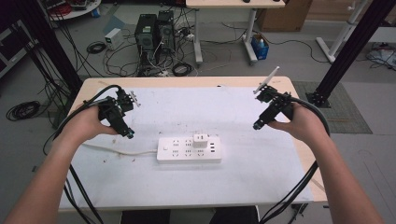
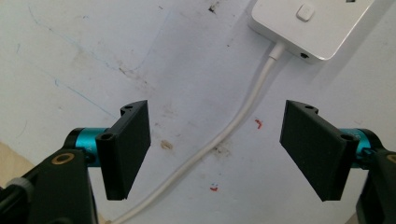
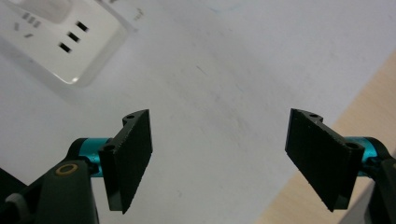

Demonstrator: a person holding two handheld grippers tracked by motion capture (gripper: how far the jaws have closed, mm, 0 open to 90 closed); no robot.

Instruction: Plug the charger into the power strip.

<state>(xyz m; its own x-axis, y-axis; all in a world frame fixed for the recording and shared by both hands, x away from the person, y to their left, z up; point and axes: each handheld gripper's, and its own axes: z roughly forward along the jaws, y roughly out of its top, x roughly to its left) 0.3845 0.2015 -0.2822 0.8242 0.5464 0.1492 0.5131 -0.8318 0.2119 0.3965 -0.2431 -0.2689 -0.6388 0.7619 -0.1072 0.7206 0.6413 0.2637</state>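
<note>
Looks finished: adapter point(image 1: 201, 140) sits plugged into the power strip point(image 1: 189, 150), clear of both grippers' wide, empty fingers point(image 3: 133, 158) (next: nothing, just rest).

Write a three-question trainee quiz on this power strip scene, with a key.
1. True or false: the white adapter is plugged into the power strip.
2. Which end of the strip does its cable leave from: A the left gripper's side, B the right gripper's side?
3. What do the left gripper and right gripper hold?

Key: 1 true; 2 A; 3 nothing, both stand open.
</note>
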